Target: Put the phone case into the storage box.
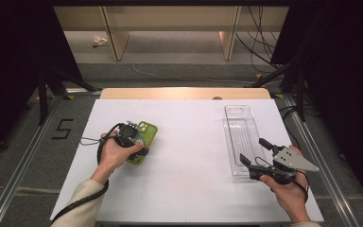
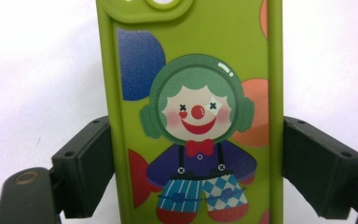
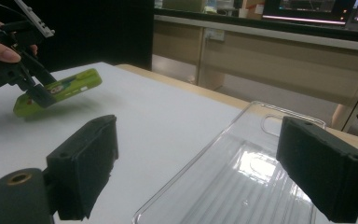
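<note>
The left claw (image 2: 196, 158) grips a green phone case (image 2: 191, 112) printed with a clown, above the white table (image 2: 37, 70).

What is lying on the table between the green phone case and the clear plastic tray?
Nothing: in the high view, only bare white table separates the green phone case from the clear plastic tray.

White worktop (image 1: 189, 189) with a pale wooden edge (image 1: 184, 93) at the far side, standing on grey carpet floor (image 1: 170, 71); metal rails (image 1: 23, 161) run along the floor either side, and a "5" (image 1: 62, 128) is marked at left. Behind: light wooden furniture legs (image 1: 116, 38), loose black cables (image 1: 257, 42), dark curtains (image 1: 9, 61) on both flanks. Lighting even, from above.
</note>
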The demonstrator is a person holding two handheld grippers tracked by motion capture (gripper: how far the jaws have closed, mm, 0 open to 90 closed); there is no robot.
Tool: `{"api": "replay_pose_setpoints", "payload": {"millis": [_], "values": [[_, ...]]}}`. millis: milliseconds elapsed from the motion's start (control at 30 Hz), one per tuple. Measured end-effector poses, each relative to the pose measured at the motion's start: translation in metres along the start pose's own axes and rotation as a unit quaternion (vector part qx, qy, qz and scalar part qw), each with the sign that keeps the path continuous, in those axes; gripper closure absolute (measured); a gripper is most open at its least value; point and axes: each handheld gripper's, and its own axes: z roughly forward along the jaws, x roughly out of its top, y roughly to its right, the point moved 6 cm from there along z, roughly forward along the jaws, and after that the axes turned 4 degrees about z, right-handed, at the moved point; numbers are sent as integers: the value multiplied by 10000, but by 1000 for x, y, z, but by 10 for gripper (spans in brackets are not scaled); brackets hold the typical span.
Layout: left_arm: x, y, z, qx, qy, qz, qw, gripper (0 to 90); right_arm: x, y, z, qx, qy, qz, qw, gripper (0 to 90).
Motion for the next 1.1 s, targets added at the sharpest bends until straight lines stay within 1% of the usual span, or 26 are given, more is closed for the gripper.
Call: {"api": "replay_pose_setpoints", "payload": {"millis": [133, 267, 433, 467, 533, 600, 633, 700, 800, 1100], "values": [[-3, 3, -2, 43, 313, -79, 9995, 156, 0, -1, 1, 3, -11, 4, 10000, 135], [-5, 6, -4, 96, 575, -54, 9983, 155, 0, -1, 1, -7, -9, 16, 10000, 134], [-6, 9, -10, 163, 918, -11, 9956, 155, 0, -1, 2, -15, 1, 31, 10000, 134], [-6, 9, -11, 170, 947, -8, 9954, 155, 0, -1, 2, -11, -7, 28, 10000, 134], [-7, 11, -13, 160, 1132, -34, 9934, 155, -1, -1, 2, -12, -9, 31, 10000, 134], [-8, 12, -14, 157, 1256, -69, 9919, 155, 0, -1, 3, -17, 2, 43, 10000, 134], [-9, 12, -14, 157, 1301, -84, 9913, 155, 0, -2, 3, -17, -1, 45, 10000, 134], [-11, 12, -15, 158, 1329, -45, 9910, 155, 0, -3, 4, -1, -4, 42, 10000, 134], [-13, 11, -17, 186, 1394, -84, 9900, 155, 0, -4, 5, -2, -17, 36, 10000, 134], [-11, 9, -28, 261, 1685, -94, 9853, 155, 1, -6, 6, 9, -18, -3, 10000, 123]]}}
